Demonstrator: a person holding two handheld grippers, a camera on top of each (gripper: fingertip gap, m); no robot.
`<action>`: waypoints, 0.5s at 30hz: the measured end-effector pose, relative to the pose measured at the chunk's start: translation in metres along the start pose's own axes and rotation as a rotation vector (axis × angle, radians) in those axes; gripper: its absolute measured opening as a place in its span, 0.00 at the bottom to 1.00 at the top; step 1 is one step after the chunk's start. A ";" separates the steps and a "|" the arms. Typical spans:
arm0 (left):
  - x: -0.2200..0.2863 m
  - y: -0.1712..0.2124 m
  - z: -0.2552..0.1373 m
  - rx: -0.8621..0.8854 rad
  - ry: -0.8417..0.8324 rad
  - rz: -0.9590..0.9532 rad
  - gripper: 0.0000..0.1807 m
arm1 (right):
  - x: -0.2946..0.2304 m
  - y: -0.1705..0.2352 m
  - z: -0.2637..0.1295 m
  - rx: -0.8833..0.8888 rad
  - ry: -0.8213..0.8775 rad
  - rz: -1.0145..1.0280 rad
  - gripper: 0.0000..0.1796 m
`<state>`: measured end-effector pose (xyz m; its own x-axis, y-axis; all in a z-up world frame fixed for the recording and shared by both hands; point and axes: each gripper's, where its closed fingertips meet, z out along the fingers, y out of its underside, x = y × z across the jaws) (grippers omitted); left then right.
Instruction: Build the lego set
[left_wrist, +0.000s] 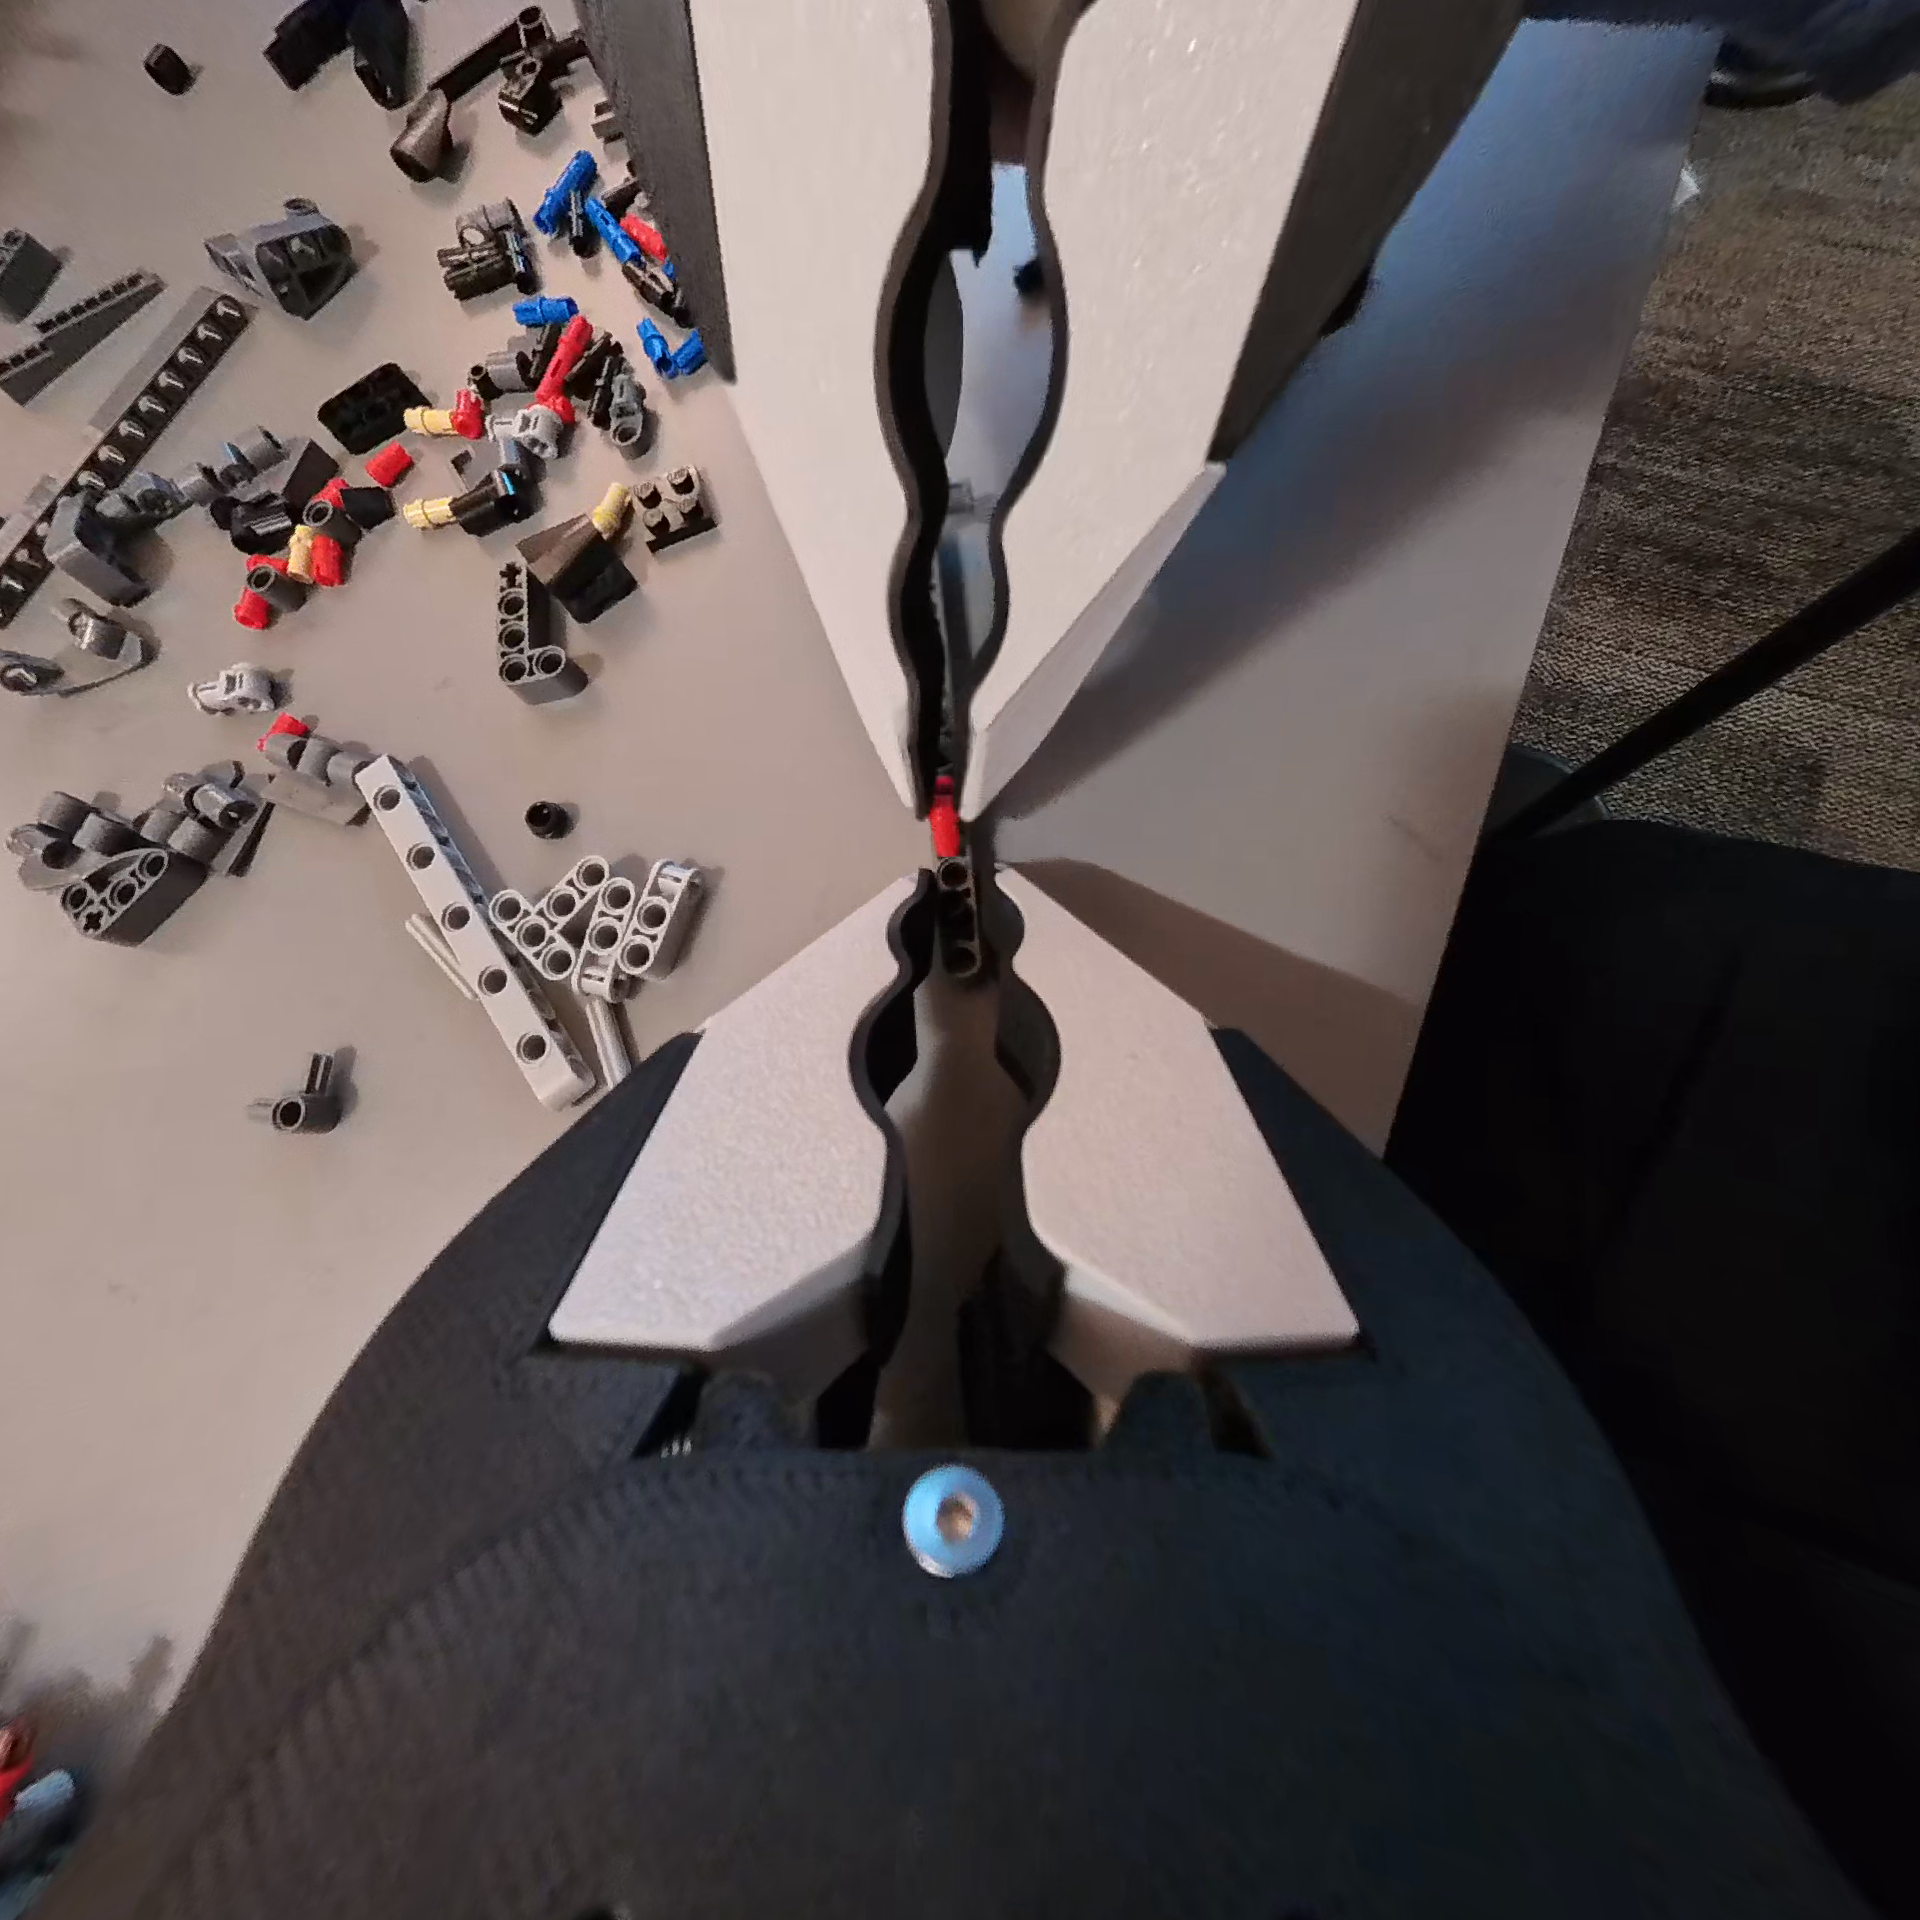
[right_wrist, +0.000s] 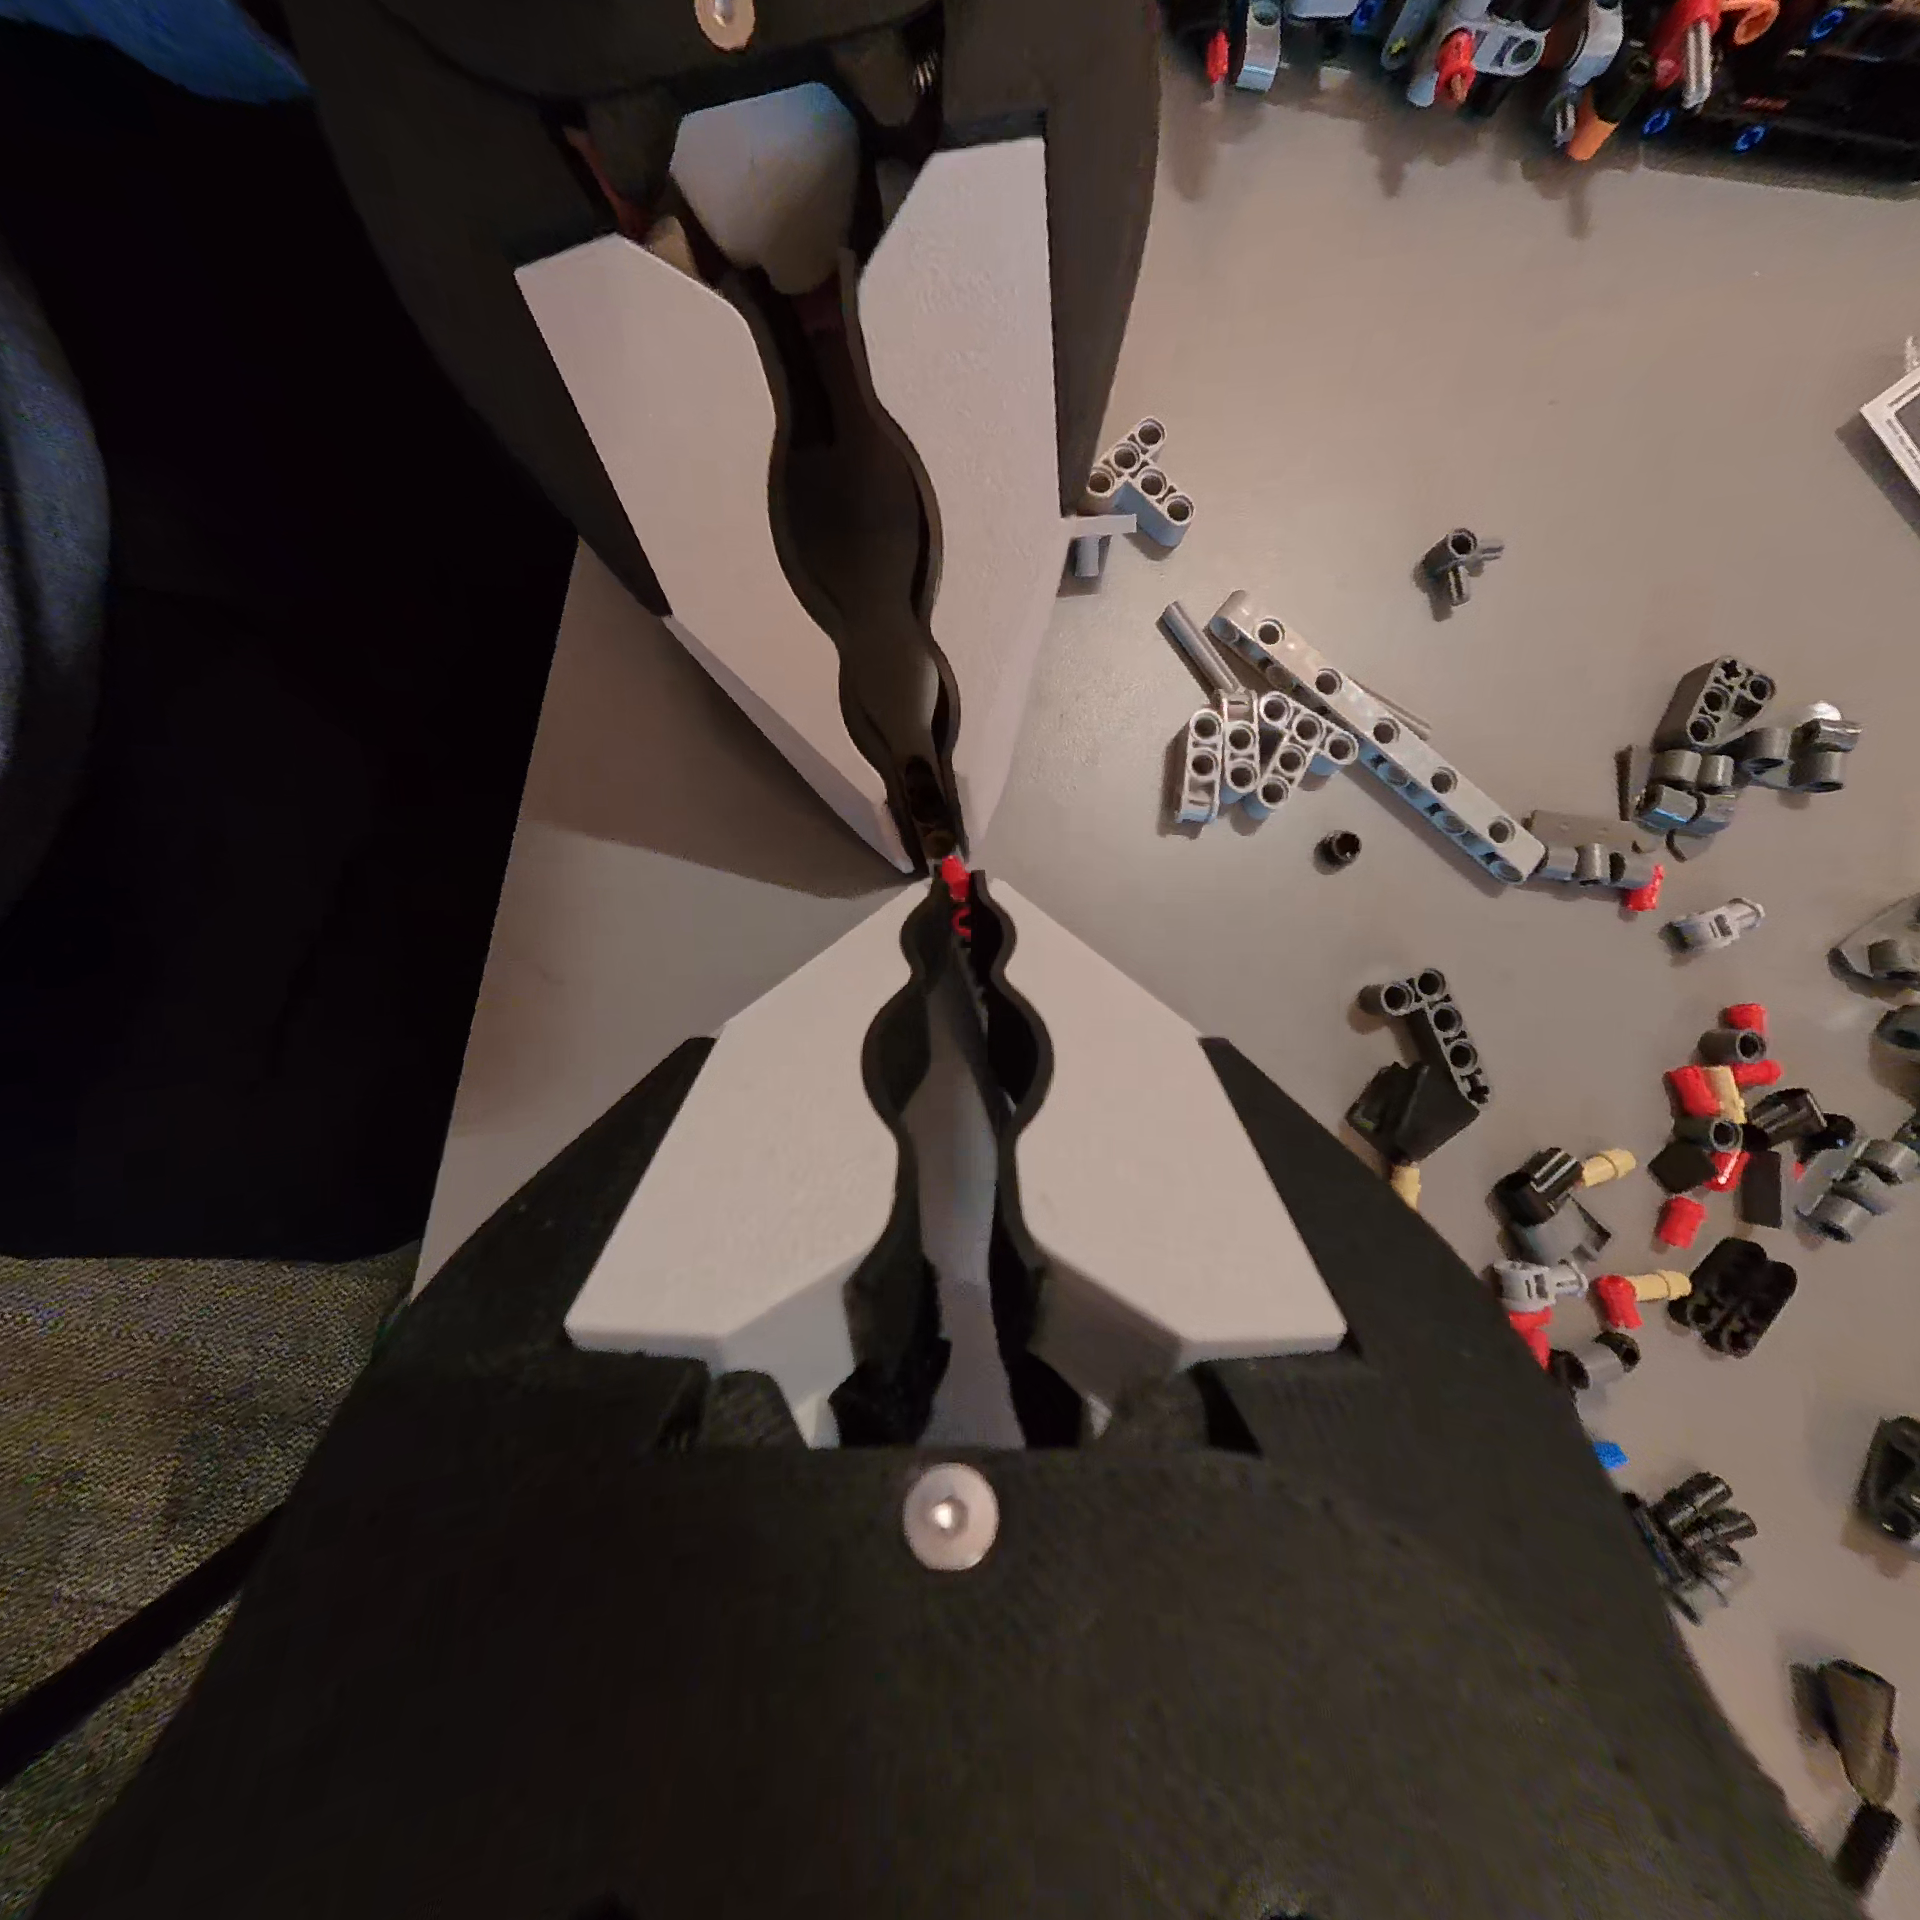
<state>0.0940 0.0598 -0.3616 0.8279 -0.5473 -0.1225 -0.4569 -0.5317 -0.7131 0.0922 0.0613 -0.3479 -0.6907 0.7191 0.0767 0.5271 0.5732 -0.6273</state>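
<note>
My left gripper (left_wrist: 958, 896) is shut on a short black beam (left_wrist: 957, 914) with round holes, held above the grey table (left_wrist: 727, 727). My right gripper (left_wrist: 941, 802) comes in from the opposite side, tip to tip, and is shut on a small red pin (left_wrist: 943, 819). The pin's end meets the end of the black beam. In the right wrist view, my right gripper (right_wrist: 958, 896) holds the red pin (right_wrist: 954, 875). The left gripper (right_wrist: 928, 840) holds the black beam (right_wrist: 923, 795) just above it. Most of both parts is hidden between the pads.
Loose pieces cover the table: a long light grey beam (left_wrist: 457, 920) (right_wrist: 1382, 738), small grey beams (left_wrist: 603, 920), red, blue and tan pins (left_wrist: 561, 343). A partly built model (right_wrist: 1662, 62) stands at the far edge. The table edge and carpet (left_wrist: 1766, 520) are beside the grippers. Left and right tips are no more than a few centimetres apart.
</note>
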 end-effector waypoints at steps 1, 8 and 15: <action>0.000 0.000 0.000 0.000 0.000 0.000 0.03 | 0.000 0.000 0.000 -0.002 0.001 -0.003 0.00; 0.000 0.000 0.000 0.000 -0.001 0.001 0.03 | 0.001 0.002 0.000 -0.029 0.003 -0.008 0.00; 0.000 0.000 0.000 0.000 0.001 -0.001 0.03 | 0.001 0.005 0.000 -0.022 -0.004 0.001 0.00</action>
<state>0.0941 0.0599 -0.3615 0.8280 -0.5474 -0.1216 -0.4565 -0.5319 -0.7132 0.0941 0.0647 -0.3514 -0.6922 0.7179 0.0734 0.5382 0.5813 -0.6102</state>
